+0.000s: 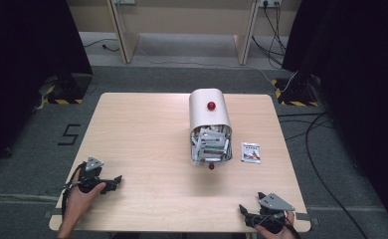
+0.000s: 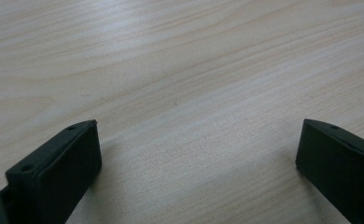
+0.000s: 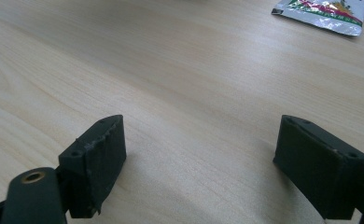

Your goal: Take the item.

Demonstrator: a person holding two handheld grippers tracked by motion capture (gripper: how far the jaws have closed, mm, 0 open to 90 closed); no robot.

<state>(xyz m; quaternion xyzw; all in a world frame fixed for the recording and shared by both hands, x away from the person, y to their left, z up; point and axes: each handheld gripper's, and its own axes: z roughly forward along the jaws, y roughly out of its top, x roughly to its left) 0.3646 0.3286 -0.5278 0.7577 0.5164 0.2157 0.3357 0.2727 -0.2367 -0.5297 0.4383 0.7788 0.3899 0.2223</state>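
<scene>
A white bin with a red knob lies tipped on its side at the middle of the wooden table, its mouth toward me and packed with several sachets. A small red ball rests just in front of the mouth. One loose sachet lies flat to the right of the bin. My left gripper rests open near the front left, nothing between its jaws. My right gripper stands open at the front right edge, also with nothing in it.
Bare wood stretches between both grippers and the bin. Beyond the table stand wooden desk legs, with cables trailing on the grey floor at the right and dark curtains on both sides.
</scene>
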